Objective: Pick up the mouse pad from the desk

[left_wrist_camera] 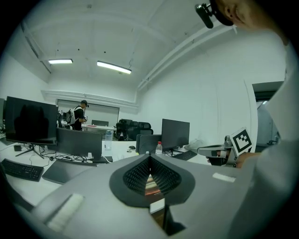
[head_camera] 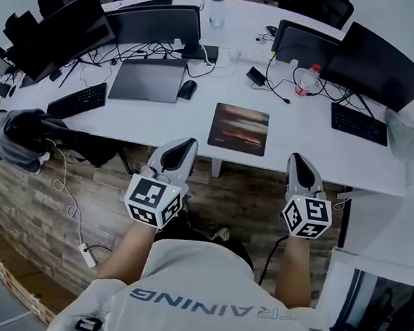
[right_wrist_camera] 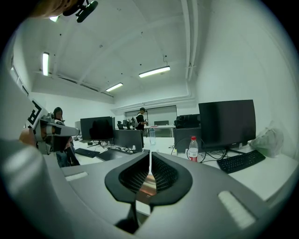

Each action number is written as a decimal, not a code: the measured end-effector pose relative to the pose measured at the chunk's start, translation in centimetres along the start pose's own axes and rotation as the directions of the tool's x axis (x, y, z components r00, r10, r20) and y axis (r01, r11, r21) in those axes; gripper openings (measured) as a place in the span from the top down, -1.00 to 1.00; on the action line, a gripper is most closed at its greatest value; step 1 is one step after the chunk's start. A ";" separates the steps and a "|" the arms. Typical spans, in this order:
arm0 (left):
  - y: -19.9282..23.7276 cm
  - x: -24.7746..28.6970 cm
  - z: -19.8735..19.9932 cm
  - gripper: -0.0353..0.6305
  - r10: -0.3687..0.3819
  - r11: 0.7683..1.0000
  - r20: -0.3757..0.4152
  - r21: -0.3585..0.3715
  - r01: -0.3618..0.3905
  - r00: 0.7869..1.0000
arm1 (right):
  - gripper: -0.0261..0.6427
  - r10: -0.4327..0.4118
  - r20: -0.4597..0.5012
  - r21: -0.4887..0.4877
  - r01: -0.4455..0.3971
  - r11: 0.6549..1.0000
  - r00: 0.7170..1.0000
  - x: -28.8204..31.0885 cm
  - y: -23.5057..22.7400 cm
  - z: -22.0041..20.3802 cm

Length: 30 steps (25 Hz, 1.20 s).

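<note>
While a black keyboard (head_camera: pixel 77 100) lay toward the left end of the white desk (head_camera: pixel 160 124), the left gripper (head_camera: pixel 183 146) hung just short of the desk's near edge, its jaws pressed together with nothing between them. To its right, the mouse pad (head_camera: pixel 239 128) lay flat near that front edge, touched by neither gripper. Further right, the right gripper (head_camera: pixel 298 161) hung likewise off the edge, jaws closed and empty.

The head view looks steeply down onto the white desk (head_camera: pixel 305 130). Both gripper views sit low before its near edge, facing almost level across it; all three share the mouse pad (head_camera: pixel 239 128).
</note>
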<state>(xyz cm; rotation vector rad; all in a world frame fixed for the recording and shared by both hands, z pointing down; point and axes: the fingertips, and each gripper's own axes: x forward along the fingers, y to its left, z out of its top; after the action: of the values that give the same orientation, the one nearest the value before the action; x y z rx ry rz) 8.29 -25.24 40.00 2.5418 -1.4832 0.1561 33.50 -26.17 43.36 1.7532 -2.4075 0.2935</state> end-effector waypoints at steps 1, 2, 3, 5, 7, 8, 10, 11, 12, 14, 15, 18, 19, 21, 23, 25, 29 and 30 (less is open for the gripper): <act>0.4 0.5 -0.2 0.89 -0.004 1.000 -0.002 -0.002 0.004 1.000 | 0.84 -0.001 -0.008 -0.004 0.001 1.000 1.000 0.7 0.0 0.1; 1.0 1.0 -0.3 0.89 -0.007 1.000 -0.002 -0.005 0.007 1.000 | 0.83 -0.002 -0.015 -0.008 0.002 1.000 1.000 1.5 0.1 0.1; 1.7 1.6 -0.4 0.89 -0.010 1.000 -0.001 -0.007 0.010 1.000 | 0.83 -0.005 -0.021 -0.013 0.005 1.000 1.000 2.3 0.3 0.2; 3.4 2.9 -0.6 0.89 -0.015 1.000 0.000 -0.010 0.015 1.000 | 0.83 -0.014 -0.032 -0.022 0.013 1.000 0.999 4.1 0.6 0.4; 5.3 4.3 -0.6 0.89 -0.031 0.999 -0.003 -0.012 0.031 1.000 | 0.83 -0.015 -0.039 -0.025 0.014 1.000 0.999 6.0 1.1 0.7; 6.2 5.0 -0.5 0.89 -0.043 0.999 -0.004 -0.012 0.042 0.999 | 0.83 -0.010 -0.040 -0.026 0.009 1.000 0.999 7.0 1.6 0.9; 8.2 6.2 -0.3 0.89 -0.066 0.998 -0.006 -0.011 0.066 0.998 | 0.82 -0.005 -0.041 -0.034 0.004 0.999 0.999 9.0 2.6 1.5; 9.1 6.7 -0.2 0.89 -0.077 0.997 -0.008 -0.014 0.077 0.997 | 0.81 -0.010 -0.042 -0.037 0.008 0.999 0.999 10.0 3.0 1.8; 9.9 7.2 -0.3 0.89 -0.088 0.996 -0.011 -0.018 0.088 0.996 | 0.80 -0.018 -0.043 -0.036 0.017 0.999 0.999 10.8 3.4 2.0; 11.2 8.2 -0.5 0.89 -0.112 0.993 -0.018 -0.028 0.111 0.994 | 0.79 -0.038 -0.053 -0.036 0.036 0.999 0.998 12.1 4.0 2.2; 11.7 8.6 -0.5 0.89 -0.122 0.992 -0.020 -0.030 0.122 0.992 | 0.78 -0.047 -0.062 -0.042 0.045 0.998 0.997 12.6 4.2 2.2; 12.5 9.8 -0.3 0.89 -0.141 0.990 -0.029 -0.034 0.140 0.990 | 0.77 -0.073 -0.101 -0.068 0.066 0.996 0.992 13.8 4.0 1.8; 12.5 10.1 -0.3 0.89 -0.143 0.989 -0.032 -0.039 0.141 0.989 | 0.77 -0.079 -0.116 -0.070 0.071 0.995 0.990 14.1 3.7 1.5; 12.3 10.6 -0.2 0.89 -0.145 0.989 -0.040 -0.048 0.143 0.989 | 0.76 -0.092 -0.155 -0.074 0.081 0.994 0.984 14.6 2.9 0.6; 11.6 11.2 -0.3 0.89 -0.148 0.988 -0.051 -0.054 0.146 0.988 | 0.68 -0.096 -0.203 -0.079 0.081 0.994 0.975 15.1 1.9 -0.6; 10.7 11.8 -0.5 0.89 -0.150 0.988 -0.064 -0.058 0.146 0.987 | 0.55 -0.076 -0.264 -0.083 0.056 0.995 0.962 15.7 1.0 -2.2; 9.4 12.9 -1.2 0.89 -0.136 0.989 -0.095 -0.075 0.129 0.986 | 0.21 -0.015 -0.428 -0.089 -0.026 0.996 0.904 17.4 -0.3 -7.4; 9.1 13.1 -1.5 0.89 -0.130 0.989 -0.104 -0.078 0.122 0.986 | 0.16 -0.001 -0.475 -0.092 -0.049 0.995 0.880 17.8 -0.7 -9.1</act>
<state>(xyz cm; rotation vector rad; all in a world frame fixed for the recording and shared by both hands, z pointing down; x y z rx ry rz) 6.86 -40.42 44.92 2.5180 -1.2621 0.2151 28.75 -40.53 56.43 1.4041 -2.0497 0.5260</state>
